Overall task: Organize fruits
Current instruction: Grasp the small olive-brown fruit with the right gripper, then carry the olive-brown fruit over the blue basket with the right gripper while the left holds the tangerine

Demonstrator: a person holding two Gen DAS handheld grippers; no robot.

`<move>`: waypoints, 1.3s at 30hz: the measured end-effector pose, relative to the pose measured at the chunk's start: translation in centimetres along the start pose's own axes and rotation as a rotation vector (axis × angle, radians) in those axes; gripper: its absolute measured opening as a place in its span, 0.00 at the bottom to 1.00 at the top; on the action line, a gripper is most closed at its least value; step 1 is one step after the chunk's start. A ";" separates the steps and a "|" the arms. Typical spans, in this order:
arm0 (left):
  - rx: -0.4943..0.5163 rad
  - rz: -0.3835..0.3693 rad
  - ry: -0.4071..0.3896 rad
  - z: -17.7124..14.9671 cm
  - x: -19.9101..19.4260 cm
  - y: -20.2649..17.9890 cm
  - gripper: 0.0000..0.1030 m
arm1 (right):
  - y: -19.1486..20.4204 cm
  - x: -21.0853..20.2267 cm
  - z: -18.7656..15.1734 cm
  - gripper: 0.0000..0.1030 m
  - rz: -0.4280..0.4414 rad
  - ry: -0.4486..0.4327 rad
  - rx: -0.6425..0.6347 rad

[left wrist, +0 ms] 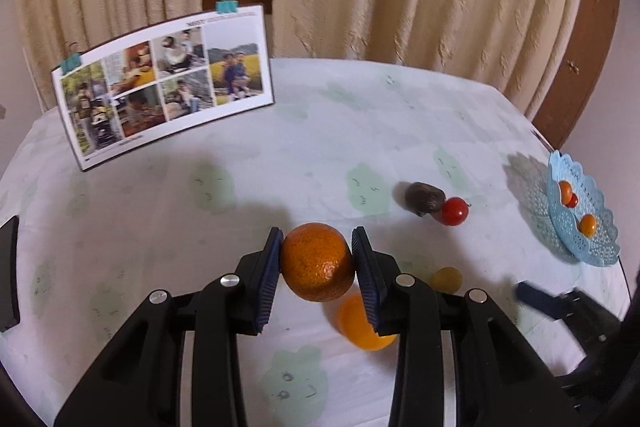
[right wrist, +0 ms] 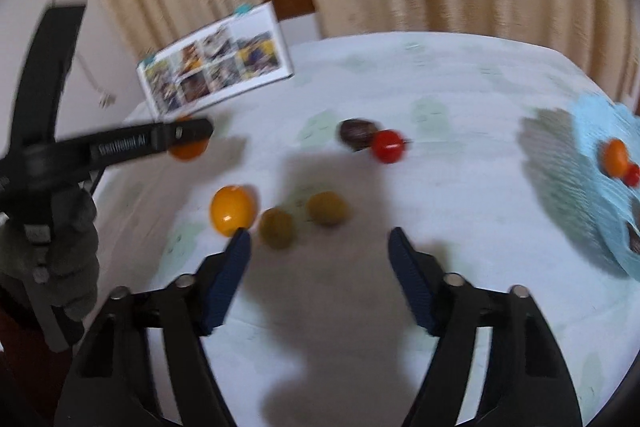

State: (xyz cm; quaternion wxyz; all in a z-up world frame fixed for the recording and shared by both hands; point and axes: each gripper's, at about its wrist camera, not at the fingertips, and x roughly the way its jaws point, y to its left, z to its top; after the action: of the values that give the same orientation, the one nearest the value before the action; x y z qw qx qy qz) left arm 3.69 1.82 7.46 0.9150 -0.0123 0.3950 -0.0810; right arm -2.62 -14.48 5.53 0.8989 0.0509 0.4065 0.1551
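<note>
My left gripper is shut on an orange mandarin and holds it above the table; it shows in the right wrist view too, partly behind the left gripper's arm. Below it lies a smooth orange fruit, also in the right wrist view. My right gripper is open and empty, above two olive-yellow fruits. A dark brown fruit touches a red tomato. A blue lacy basket at the right holds small orange and red fruits.
A photo calendar with blue clips stands at the table's back left. Cream curtains hang behind the table. A dark object sits at the left edge. The person's gloved hand holds the left gripper.
</note>
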 end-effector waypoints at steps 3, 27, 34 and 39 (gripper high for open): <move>-0.021 0.002 -0.017 -0.1 -0.7 0.7 0.35 | 1.2 1.8 0.2 0.51 0.021 0.045 -0.032; -0.044 -0.006 -0.023 -0.3 -1.3 1.1 0.35 | 0.1 1.7 0.2 0.25 0.031 0.034 0.034; -0.022 -0.003 -0.017 -0.4 -1.0 0.2 0.35 | -3.7 -2.3 0.3 0.25 -0.013 -0.059 0.130; -0.006 -0.006 -0.016 -0.4 -1.0 -0.8 0.35 | -6.5 -5.1 0.4 0.25 -0.052 -0.126 0.181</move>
State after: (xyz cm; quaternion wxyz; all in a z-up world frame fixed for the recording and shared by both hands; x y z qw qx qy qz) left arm 2.63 1.17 7.99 0.9178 -0.0171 0.3879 -0.0826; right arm -3.92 -22.24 8.06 0.9182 0.1310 0.3627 0.0909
